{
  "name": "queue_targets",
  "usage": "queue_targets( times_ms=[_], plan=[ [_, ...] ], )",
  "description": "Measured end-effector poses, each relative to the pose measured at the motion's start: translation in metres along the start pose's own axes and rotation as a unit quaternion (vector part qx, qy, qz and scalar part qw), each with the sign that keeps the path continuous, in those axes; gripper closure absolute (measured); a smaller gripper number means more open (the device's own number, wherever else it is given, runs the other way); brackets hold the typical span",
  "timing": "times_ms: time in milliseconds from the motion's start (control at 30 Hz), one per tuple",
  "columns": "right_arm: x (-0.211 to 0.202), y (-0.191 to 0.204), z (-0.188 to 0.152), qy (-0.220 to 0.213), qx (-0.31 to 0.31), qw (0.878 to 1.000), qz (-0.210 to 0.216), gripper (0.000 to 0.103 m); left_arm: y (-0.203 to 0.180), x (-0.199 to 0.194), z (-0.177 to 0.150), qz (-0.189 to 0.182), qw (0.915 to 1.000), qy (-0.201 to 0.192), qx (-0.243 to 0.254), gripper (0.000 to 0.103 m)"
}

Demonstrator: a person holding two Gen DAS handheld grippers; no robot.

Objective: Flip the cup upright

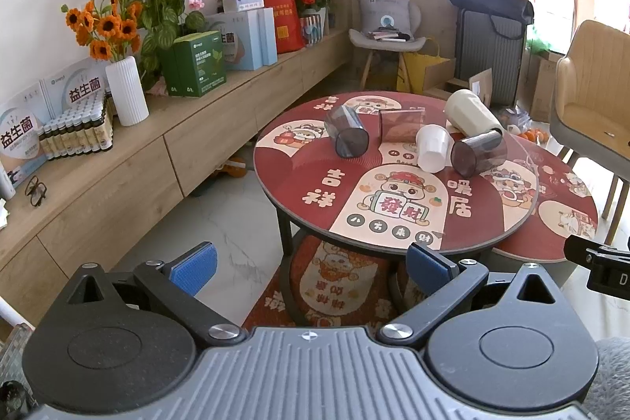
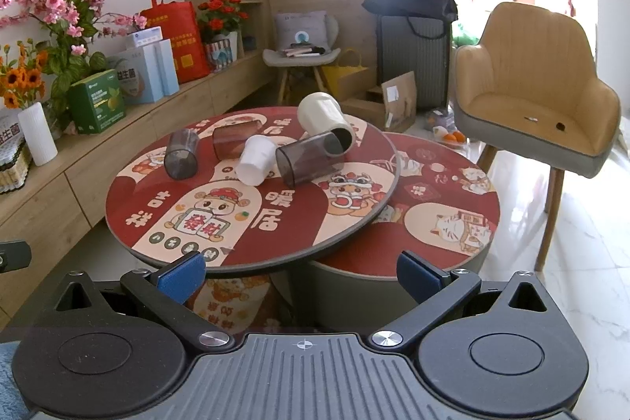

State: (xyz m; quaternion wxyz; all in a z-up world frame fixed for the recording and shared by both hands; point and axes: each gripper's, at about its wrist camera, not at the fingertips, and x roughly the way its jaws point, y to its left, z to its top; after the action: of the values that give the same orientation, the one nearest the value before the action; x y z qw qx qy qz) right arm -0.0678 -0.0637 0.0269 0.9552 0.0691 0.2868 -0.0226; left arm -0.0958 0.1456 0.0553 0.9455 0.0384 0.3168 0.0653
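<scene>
Both my grippers, left [image 1: 311, 264] and right [image 2: 301, 272], gape empty | cups lie toppled mid-table [image 2: 252, 247] ahead | white cup [image 2: 256, 160] axis toward me, right nearer

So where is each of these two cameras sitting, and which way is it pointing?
Left wrist: rides on the left gripper, back from the round table, facing its cups; blue fingers spread open.
Right wrist: rides on the right gripper, facing the same table with the tan chair to the right; fingers spread open.
Shared: the white cup lying among tipped cups.
</scene>
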Motion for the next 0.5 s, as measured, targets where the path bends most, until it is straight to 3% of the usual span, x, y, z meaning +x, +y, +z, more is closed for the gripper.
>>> queue_targets(
  times_ms=[333, 500],
  plan=[
    [0.019, -0.008, -0.016, 0.006, 0.002, 1.000, -0.001, 0.000, -0.002, 0.010, 0.002, 0.000, 0.9999, 0.013, -0.001, 0.000],
    [0.020, -0.006, -0.005, 0.013, 0.004, 1.000, -0.004, 0.000, -0.003, 0.020, 0.005, -0.002, 0.9998, 0.019, 0.001, 0.000]
  ],
)
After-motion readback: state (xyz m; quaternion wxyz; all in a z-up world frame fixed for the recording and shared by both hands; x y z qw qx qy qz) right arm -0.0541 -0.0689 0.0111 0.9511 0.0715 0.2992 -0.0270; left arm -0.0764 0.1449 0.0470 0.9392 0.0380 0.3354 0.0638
